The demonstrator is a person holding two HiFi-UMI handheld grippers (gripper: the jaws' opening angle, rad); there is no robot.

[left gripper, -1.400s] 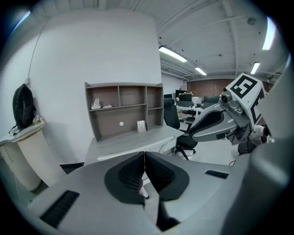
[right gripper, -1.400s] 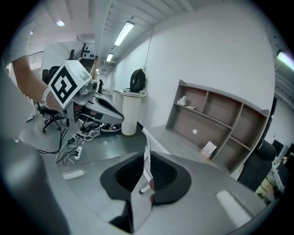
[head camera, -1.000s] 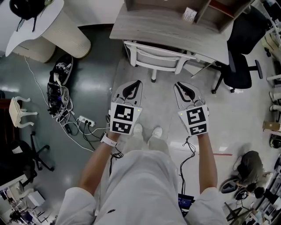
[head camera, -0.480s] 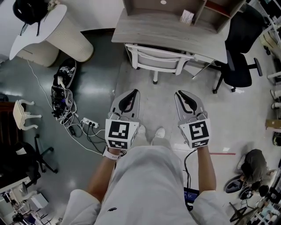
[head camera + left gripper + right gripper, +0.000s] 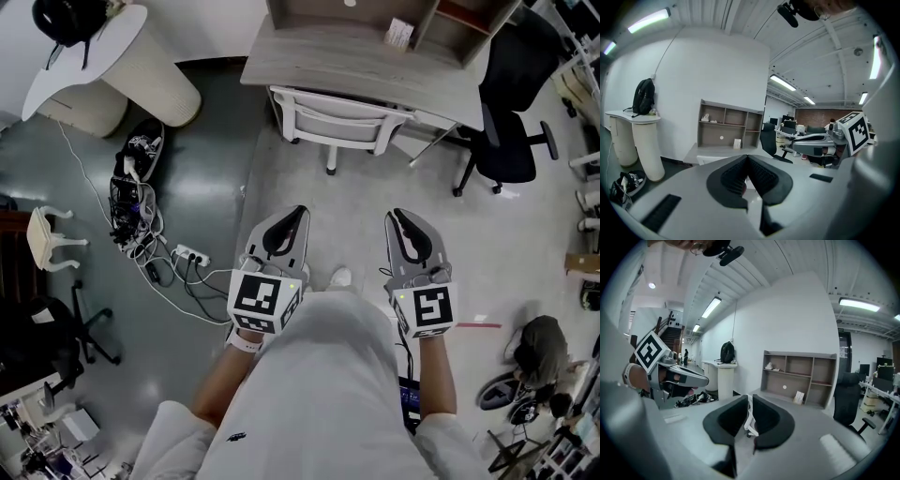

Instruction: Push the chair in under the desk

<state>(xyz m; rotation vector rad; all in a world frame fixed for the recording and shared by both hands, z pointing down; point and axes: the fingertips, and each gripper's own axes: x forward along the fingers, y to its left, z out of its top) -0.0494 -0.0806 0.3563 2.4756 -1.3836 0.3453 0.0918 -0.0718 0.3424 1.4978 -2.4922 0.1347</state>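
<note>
As the white plastic chair (image 5: 337, 122) sits under the grey wooden table (image 5: 366, 61), the push looks done. Left tool (image 5: 286, 223) closed, right tool (image 5: 408, 234) barely ajar, both empty. Next: withdraw.

Glossy grey floor (image 5: 206, 187), white wall (image 5: 717, 70), strip lights (image 5: 649, 21)

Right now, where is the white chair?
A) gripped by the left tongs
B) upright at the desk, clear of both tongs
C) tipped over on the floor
B: the white chair stands at the desk, floor separating it from the left tongs and right tongs.
</note>
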